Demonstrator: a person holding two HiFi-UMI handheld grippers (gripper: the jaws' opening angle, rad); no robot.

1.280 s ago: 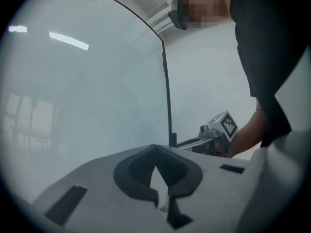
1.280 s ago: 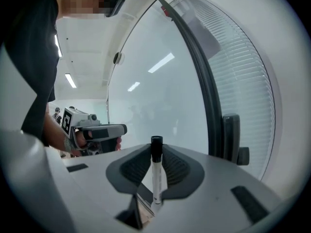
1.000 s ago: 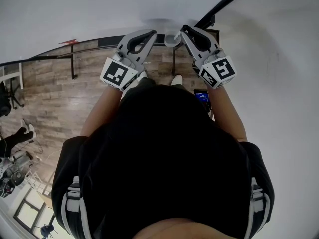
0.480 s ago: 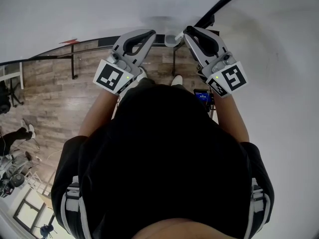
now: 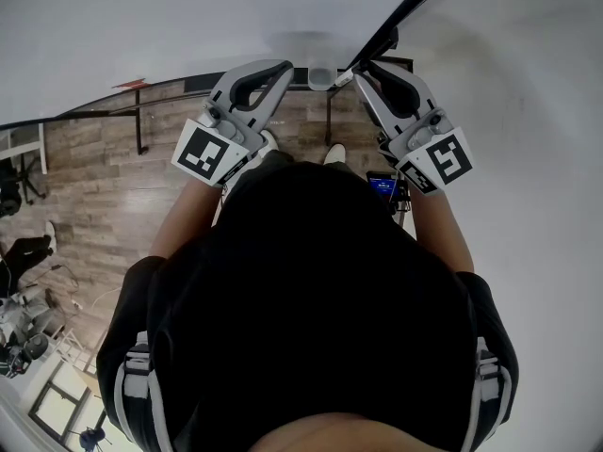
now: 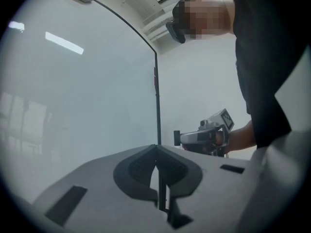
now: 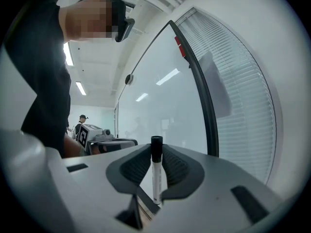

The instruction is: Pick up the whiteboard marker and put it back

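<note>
**Right claw swings outward, marker in its grip**

Both claws have drifted apart over the last second. The right claw (image 5: 364, 70) has pulled out toward the person's right, with its tagged cube sliding lower. The left claw (image 5: 281, 68) has edged a little to the left.

From the right gripper view, the picking-up looks done. The whiteboard marker (image 7: 156, 176) stands upright, pinched between the right claw's two dark pads, with its black cap poking up above them. It is off any surface and carried in the air close to the whiteboard (image 7: 160, 101) and its black frame (image 7: 197, 86).

The left claw is clenched on nothing, its pads pressed together with only the board behind them. It seems to have no part in this step.

What is left, as I judge it, is the putting back. A small grey holder (image 5: 321, 76) sits at the board's lower edge, between the two claws in the head view. That may be where the marker belongs, though I cannot be sure. The marker is not there yet.
</note>
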